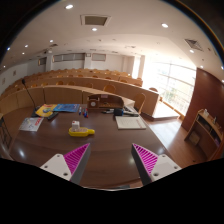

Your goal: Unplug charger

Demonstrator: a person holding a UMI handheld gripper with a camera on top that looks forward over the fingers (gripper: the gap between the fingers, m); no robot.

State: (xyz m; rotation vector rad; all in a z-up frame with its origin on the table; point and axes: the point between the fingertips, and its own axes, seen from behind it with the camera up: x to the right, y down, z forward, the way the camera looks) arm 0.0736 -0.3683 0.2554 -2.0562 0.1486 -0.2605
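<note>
My gripper (111,160) is open and empty, its two magenta-padded fingers (76,158) spread wide above a dark brown table (110,142). Nothing stands between them. Beyond the fingers, on the far part of the table, sits a dark box-like unit (103,101) near the middle; I cannot tell whether it is a socket or a charger. No charger or cable shows clearly. A small yellow and blue object (80,129) lies on the table ahead of the left finger.
Papers (130,122) lie ahead to the right, a blue and yellow item (55,109) and more sheets (31,124) to the left. Wooden desks (90,85) ring the room beyond. A wooden chair (204,132) stands at the right by bright windows (172,85).
</note>
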